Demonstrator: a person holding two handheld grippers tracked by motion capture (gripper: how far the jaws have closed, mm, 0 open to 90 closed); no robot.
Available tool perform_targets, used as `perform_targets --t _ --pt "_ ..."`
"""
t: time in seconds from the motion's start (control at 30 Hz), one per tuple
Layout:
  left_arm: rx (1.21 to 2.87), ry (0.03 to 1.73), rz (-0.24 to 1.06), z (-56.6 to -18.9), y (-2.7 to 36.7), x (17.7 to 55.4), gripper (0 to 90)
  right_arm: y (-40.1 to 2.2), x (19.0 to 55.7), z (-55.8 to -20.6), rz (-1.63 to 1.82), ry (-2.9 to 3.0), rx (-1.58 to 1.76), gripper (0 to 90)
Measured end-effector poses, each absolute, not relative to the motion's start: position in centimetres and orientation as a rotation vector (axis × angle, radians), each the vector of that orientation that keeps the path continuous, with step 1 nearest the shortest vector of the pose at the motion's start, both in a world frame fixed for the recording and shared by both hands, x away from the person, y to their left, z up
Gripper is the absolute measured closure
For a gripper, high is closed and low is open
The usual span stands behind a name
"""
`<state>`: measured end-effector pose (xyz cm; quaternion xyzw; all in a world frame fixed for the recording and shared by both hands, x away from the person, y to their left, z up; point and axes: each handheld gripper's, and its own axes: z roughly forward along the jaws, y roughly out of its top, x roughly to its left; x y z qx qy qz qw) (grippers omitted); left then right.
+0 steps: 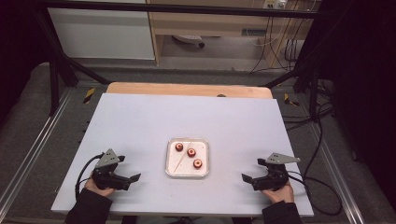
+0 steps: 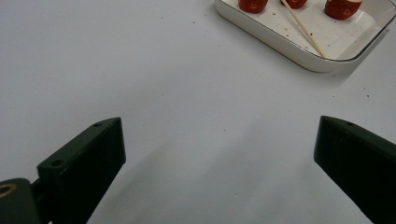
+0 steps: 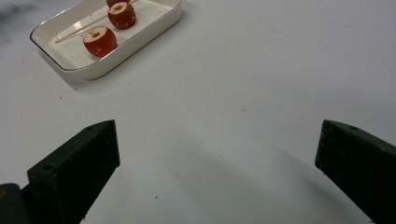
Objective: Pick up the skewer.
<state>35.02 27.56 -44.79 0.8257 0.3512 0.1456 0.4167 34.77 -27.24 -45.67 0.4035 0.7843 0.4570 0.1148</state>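
Note:
A small white tray lies in the middle of the white board and holds three red cored fruits and a thin wooden skewer. My left gripper rests on the board to the tray's left, open, with nothing between its jaws. My right gripper rests to the tray's right, open too and holding nothing. In the left gripper view the left gripper faces bare board, with the tray and skewer at the upper right. In the right gripper view the right gripper has the tray and a fruit at the upper left.
The white board lies on a wooden table whose far edge shows behind it. Black frame bars stand at both far corners, and cables trail on the floor at the right.

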Motion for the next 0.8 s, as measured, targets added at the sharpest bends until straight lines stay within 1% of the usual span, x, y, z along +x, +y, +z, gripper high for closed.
perform_targets --t 0.8 --pt "2.075 0.873 0.351 -44.1 26.1 35.1 3.2 -27.3 34.7 -45.6 1.362 2.289 1.176 0.6"
